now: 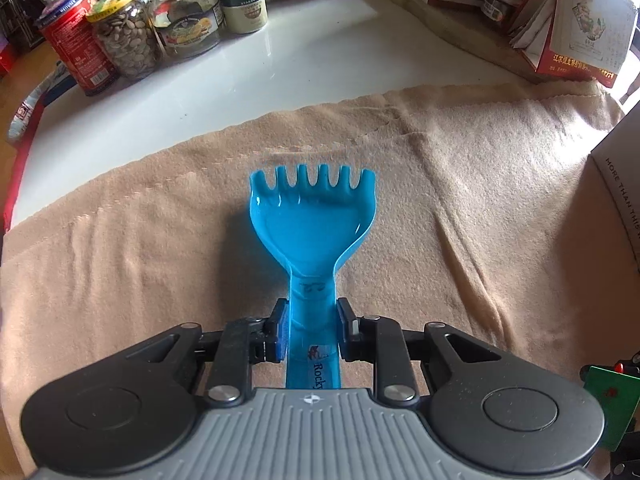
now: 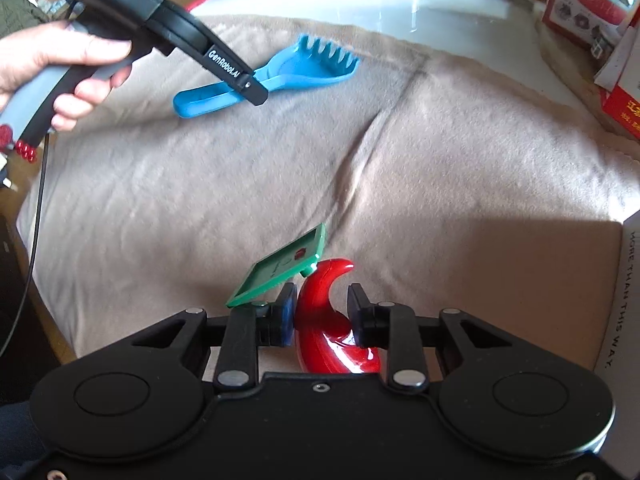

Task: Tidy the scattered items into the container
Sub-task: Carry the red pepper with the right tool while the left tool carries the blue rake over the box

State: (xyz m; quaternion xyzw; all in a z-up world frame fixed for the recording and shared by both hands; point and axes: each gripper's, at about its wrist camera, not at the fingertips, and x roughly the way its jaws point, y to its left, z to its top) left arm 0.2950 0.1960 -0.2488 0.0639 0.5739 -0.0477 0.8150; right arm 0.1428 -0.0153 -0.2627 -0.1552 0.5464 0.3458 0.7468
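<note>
A blue plastic toy rake (image 1: 310,224) lies on the beige cloth (image 1: 120,260). My left gripper (image 1: 311,320) is shut on its handle, with the toothed head pointing away. In the right wrist view the rake (image 2: 304,68) lies at the upper left with the left gripper (image 2: 244,84) clamped on its handle. My right gripper (image 2: 322,312) is shut on a glossy red hook-shaped toy (image 2: 320,312), which carries a green square plate (image 2: 280,272) at its tip. A white box (image 2: 628,300) stands at the right edge; it also shows in the left wrist view (image 1: 616,200).
Jars and cans (image 1: 132,36) stand at the back left of the white table (image 1: 300,52). Red and white cartons (image 1: 568,24) stand at the back right. A hand (image 2: 52,76) holds the left gripper's handle. A cable (image 2: 38,216) hangs at the left.
</note>
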